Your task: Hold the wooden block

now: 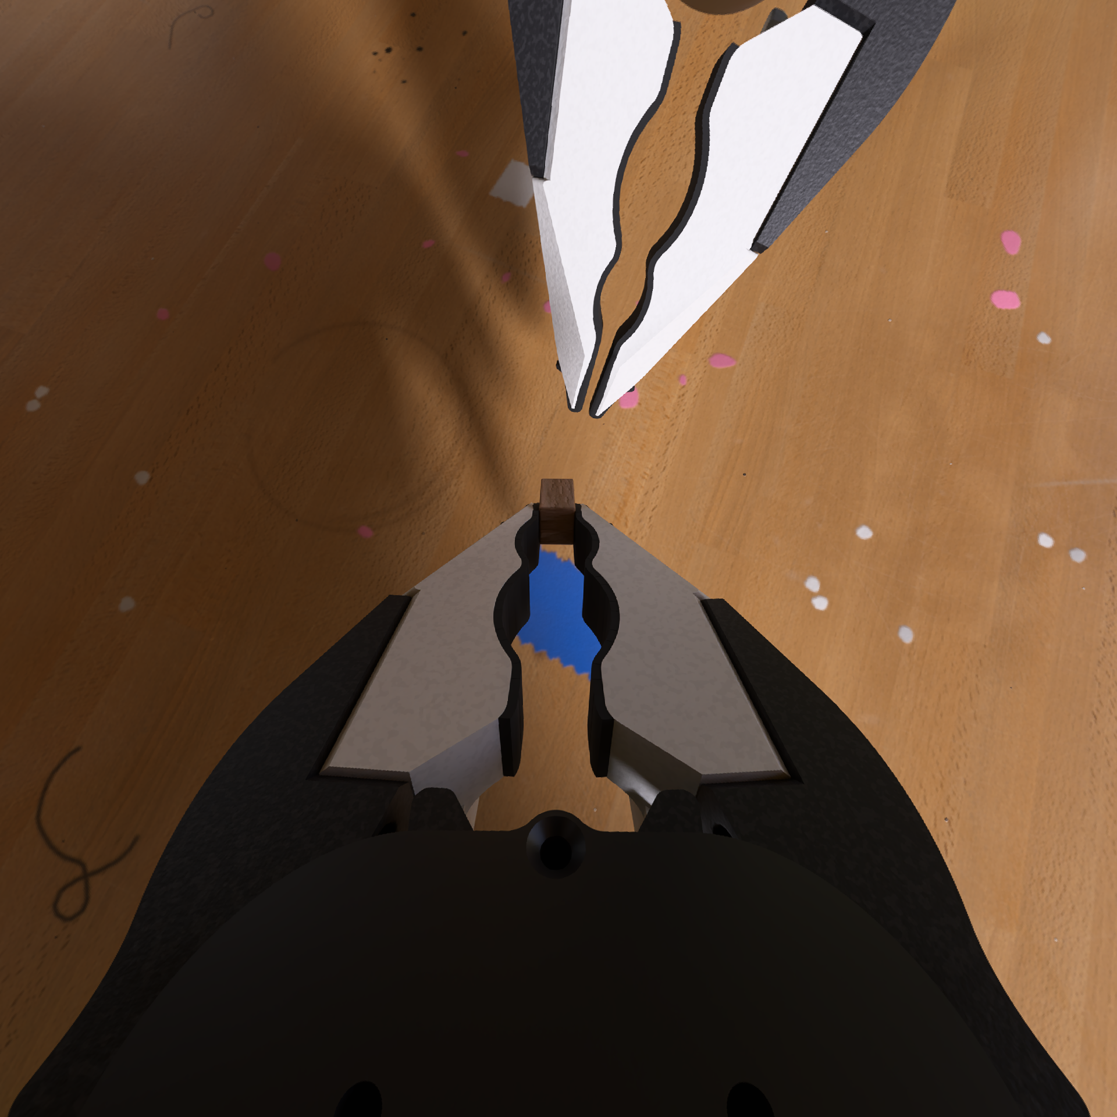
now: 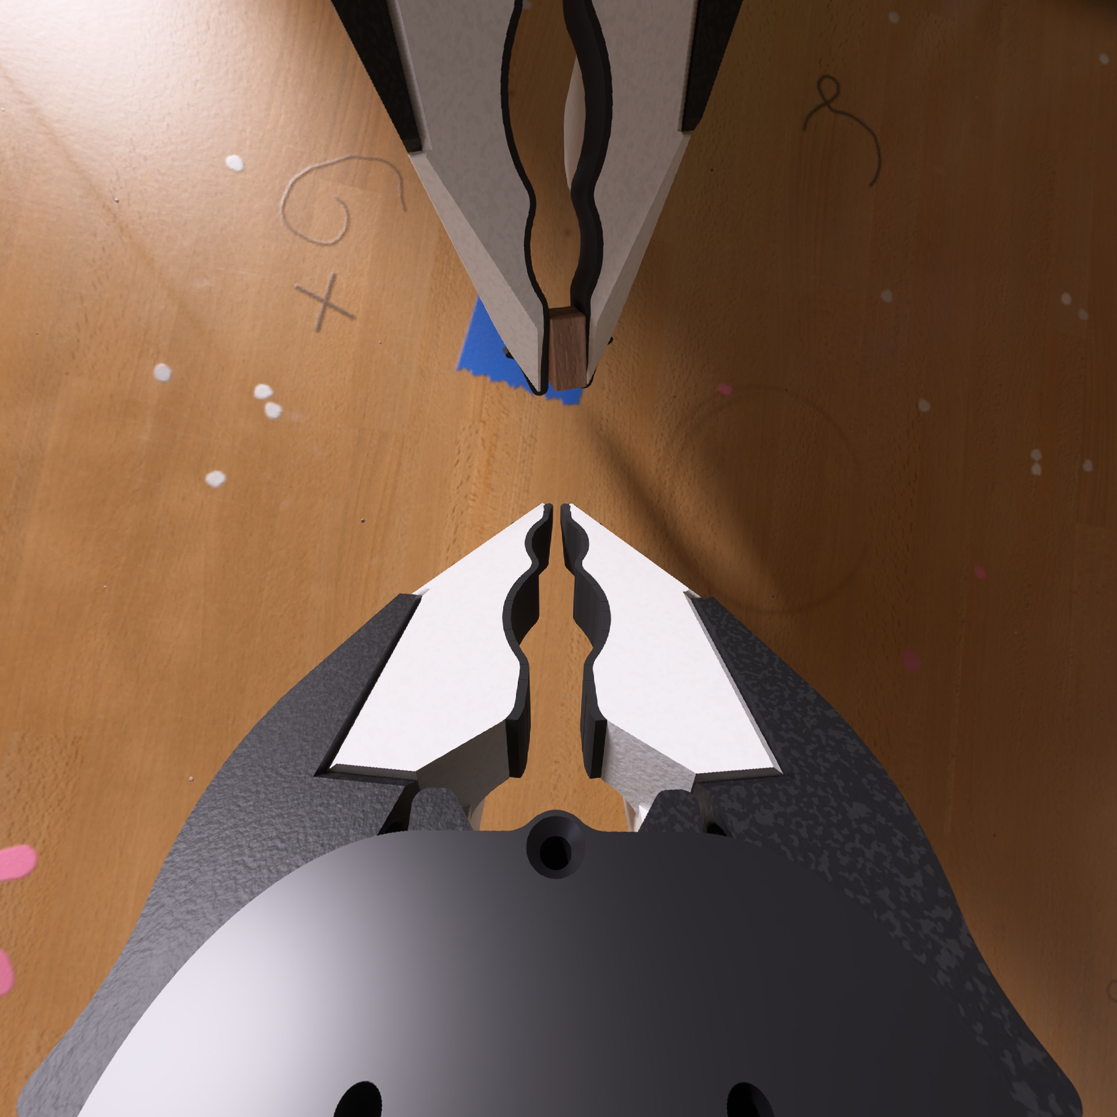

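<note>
A small dark wooden block is pinched between the fingertips of my left gripper, which is shut on it above the table. The block also shows in the right wrist view, held by the left gripper that comes in from the top. My right gripper is shut and empty, its tips facing the block a short way off. It also shows in the left wrist view, pointing down at the block from above.
The wooden tabletop has pink and white paint spots and pencil scribbles. A piece of blue tape lies on the table under the left gripper, seen also between its fingers.
</note>
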`<state>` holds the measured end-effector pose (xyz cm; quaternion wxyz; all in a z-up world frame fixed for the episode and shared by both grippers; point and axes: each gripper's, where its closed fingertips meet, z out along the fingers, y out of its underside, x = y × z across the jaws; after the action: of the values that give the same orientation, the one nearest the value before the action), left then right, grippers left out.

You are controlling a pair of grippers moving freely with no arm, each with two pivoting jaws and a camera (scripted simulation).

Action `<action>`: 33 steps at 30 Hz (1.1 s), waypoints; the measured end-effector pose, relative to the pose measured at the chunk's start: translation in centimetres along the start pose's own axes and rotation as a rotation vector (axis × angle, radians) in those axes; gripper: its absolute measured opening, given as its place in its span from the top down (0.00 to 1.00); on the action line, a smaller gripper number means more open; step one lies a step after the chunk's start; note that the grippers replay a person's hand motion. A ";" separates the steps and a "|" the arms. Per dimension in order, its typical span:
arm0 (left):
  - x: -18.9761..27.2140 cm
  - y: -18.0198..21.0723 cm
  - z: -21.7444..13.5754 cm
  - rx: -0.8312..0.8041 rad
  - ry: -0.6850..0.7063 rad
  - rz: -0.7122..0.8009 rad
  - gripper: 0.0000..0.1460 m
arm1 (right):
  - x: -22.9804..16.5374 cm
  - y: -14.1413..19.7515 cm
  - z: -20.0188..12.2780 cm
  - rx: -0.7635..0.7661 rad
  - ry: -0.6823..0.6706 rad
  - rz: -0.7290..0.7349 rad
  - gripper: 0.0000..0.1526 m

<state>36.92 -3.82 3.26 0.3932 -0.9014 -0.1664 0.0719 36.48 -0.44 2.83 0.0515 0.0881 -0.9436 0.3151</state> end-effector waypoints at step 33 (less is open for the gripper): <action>-0.2 -0.4 0.3 0.042 0.012 -0.026 0.93 | 0.3 0.0 0.0 0.005 -0.006 0.064 0.98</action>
<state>36.53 -3.43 3.41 0.4138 -0.8912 -0.1740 0.0647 36.22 -0.46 2.83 0.0384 0.0590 -0.9452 0.3187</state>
